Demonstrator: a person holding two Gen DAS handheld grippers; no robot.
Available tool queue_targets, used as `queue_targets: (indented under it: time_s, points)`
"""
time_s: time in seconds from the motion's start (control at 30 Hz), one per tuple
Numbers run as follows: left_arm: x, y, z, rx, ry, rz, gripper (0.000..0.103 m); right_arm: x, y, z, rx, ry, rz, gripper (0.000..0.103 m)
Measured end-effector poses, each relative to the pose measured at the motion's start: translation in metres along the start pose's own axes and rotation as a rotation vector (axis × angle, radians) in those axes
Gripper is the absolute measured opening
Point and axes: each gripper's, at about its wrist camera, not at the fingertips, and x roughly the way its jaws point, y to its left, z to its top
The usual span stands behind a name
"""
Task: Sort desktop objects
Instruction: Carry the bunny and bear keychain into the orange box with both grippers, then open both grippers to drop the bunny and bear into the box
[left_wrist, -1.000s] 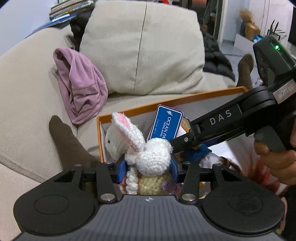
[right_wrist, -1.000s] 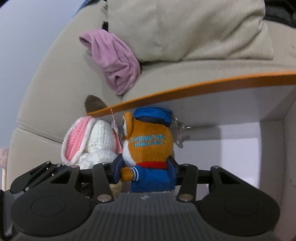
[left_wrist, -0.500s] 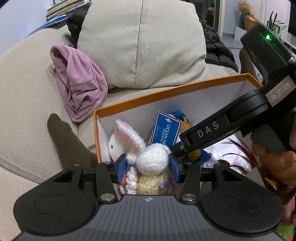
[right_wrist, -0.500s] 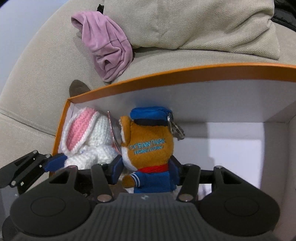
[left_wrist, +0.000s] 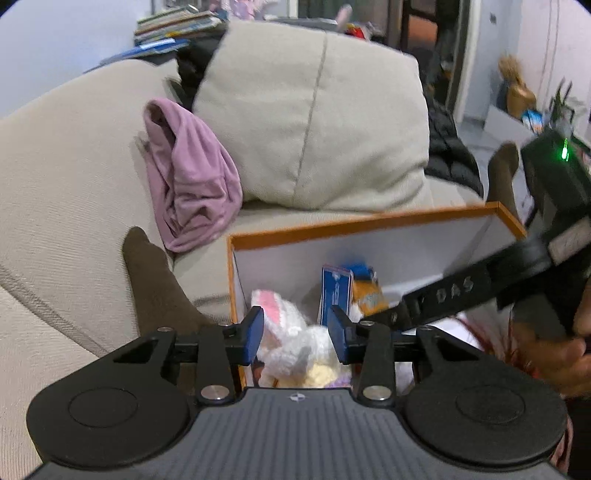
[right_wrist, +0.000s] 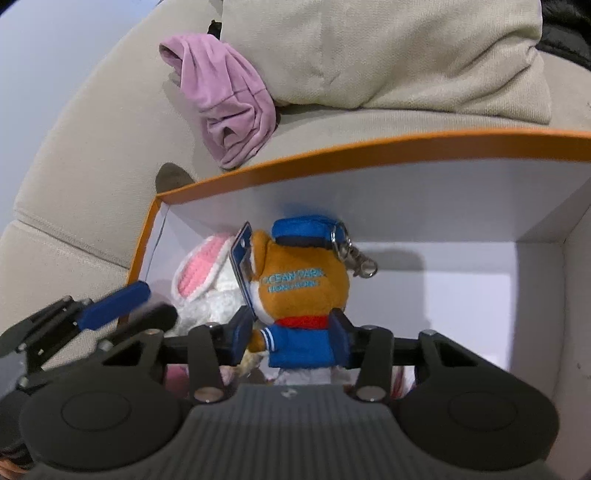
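Since a second ago the left gripper (left_wrist: 295, 334) has let its jaws off the white crocheted rabbit (left_wrist: 291, 332), now lying in the orange-rimmed white box (right_wrist: 332, 153), though they are closing again, while the right gripper (right_wrist: 291, 338), jaws closing, holds the orange plush keychain (right_wrist: 299, 291) low inside, release pending.

Beige sofa (left_wrist: 55, 192) filling the left side, big beige cushion (left_wrist: 317, 122) leaning on its back, crumpled pink cloth (left_wrist: 188, 177) just beside the cushion, stack of books (left_wrist: 177, 26) behind, black jacket (left_wrist: 448, 147) to the right, gold vase (left_wrist: 519, 94) far off.
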Motion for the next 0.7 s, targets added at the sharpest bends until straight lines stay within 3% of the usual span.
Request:
queue_targets:
  time_s: [0.2,0.5,0.7]
  points:
    - [-0.004,0.013,0.000,-0.085,-0.021,-0.007,0.043,0.009,0.002,0.004,0.035,0.001,0.006,0.042]
    - [-0.023,0.020,-0.001,-0.131,-0.098,-0.043,0.043,-0.016,0.018,-0.006,-0.092,-0.085,-0.030,0.043]
    - [-0.049,0.012,0.002,-0.149,-0.136,-0.062,0.043,-0.058,0.046,-0.028,-0.246,-0.215,-0.046,0.059]
